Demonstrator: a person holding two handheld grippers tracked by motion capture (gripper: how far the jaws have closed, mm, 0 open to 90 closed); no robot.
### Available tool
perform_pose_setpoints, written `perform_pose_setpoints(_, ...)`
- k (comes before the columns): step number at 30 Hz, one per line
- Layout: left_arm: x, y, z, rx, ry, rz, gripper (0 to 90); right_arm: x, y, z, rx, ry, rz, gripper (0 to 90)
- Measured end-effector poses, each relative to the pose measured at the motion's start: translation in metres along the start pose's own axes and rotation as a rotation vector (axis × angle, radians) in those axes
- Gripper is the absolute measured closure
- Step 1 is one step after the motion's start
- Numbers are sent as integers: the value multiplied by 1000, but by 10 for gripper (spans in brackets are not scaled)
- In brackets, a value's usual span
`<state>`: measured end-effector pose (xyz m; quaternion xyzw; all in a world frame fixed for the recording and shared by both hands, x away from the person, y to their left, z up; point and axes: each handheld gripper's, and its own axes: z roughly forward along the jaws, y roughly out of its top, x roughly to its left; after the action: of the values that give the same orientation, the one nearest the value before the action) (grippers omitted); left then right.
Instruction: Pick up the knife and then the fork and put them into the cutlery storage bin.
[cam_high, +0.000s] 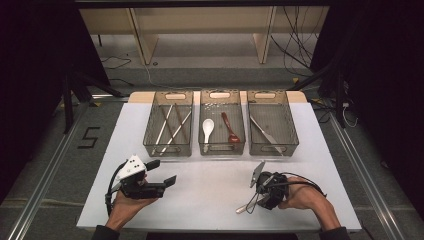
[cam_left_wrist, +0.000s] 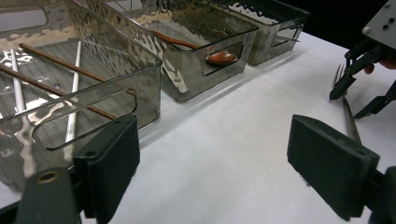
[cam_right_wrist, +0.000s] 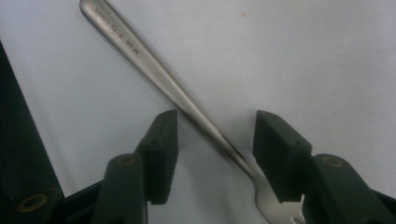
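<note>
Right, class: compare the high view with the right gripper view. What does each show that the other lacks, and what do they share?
High view: three bins with chopsticks, spoons and a knife, plus the left gripper. Right gripper view: engraved lettering on the fork handle. Both: the fork on the white table between the open jaws of the right gripper.

This looks like a lab or test room, not a home. A white table (cam_high: 210, 195) stands on a grey floor with metal rails (cam_high: 45, 175) at 9 and 3 o'clock. A number five (cam_high: 89, 137) is taped on the floor at 9 o'clock. Loose cables (cam_high: 295, 35) hang at 1 o'clock, by bare wooden shelf legs (cam_high: 142, 35) at 12 o'clock. Three clear bins (cam_high: 222, 127) hold sorted cutlery. Dark walls close in.
</note>
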<state>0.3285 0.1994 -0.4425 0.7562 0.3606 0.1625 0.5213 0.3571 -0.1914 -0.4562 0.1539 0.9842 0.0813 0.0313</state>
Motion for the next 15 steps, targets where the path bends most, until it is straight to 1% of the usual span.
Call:
perform_pose_setpoints(2,0,0,0,1,0,0,168,-1,1,0,7,12,9,550)
perform_pose_setpoints(4,0,0,0,1,-1,0,168,-1,2,0,19,14,9,575)
perform_pose_setpoints(7,0,0,0,2,-2,1,168,0,2,0,22,11,21,586)
perform_pose_setpoints(11,0,0,0,3,-1,4,168,2,5,0,44,9,19,642)
perform_pose_setpoints(14,0,0,0,3,-1,4,168,3,5,0,46,10,10,685)
perform_pose_setpoints(15,0,0,0,3,-2,5,168,4,5,0,44,13,14,699)
